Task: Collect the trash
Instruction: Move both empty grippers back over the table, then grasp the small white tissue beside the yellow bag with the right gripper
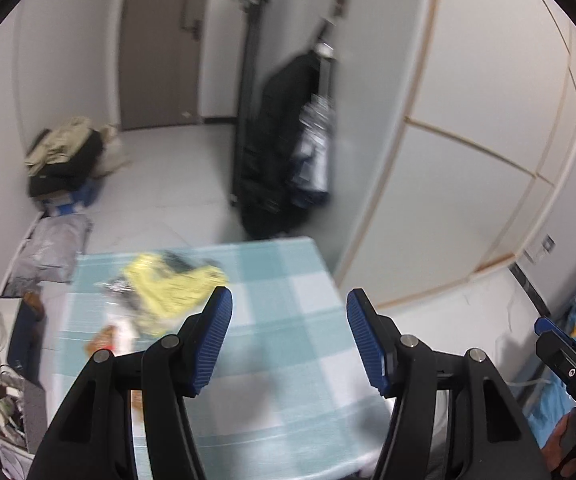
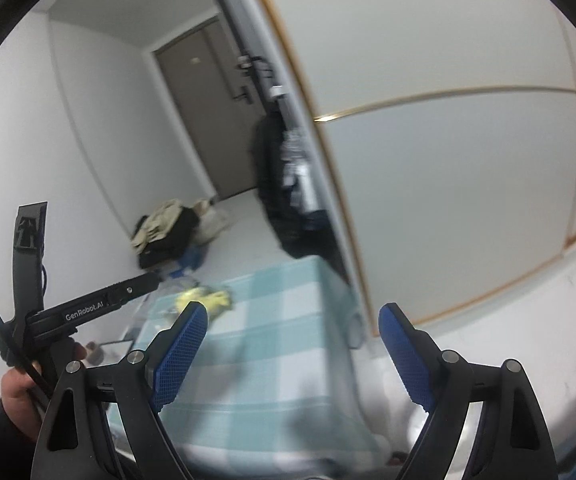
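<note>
A crumpled yellow wrapper point(image 1: 171, 286) lies on the far left part of a table with a teal-and-white checked cloth point(image 1: 279, 320). Clear plastic scraps point(image 1: 113, 286) and an orange-and-white packet point(image 1: 111, 338) lie beside it. My left gripper point(image 1: 290, 338) is open and empty above the table's near middle. My right gripper point(image 2: 292, 354) is open and empty above the table's near right side. The yellow wrapper point(image 2: 207, 300) shows far off in the right wrist view. The left gripper's body point(image 2: 87, 308) and the hand holding it point(image 2: 15, 396) show there at the left.
A pile of clothes and bags point(image 1: 67, 156) lies on the floor by the left wall. A dark coat point(image 1: 283, 148) hangs on a door edge beyond the table. White panelled doors point(image 1: 468, 160) stand to the right. Clutter and cables point(image 1: 3, 380) sit left of the table.
</note>
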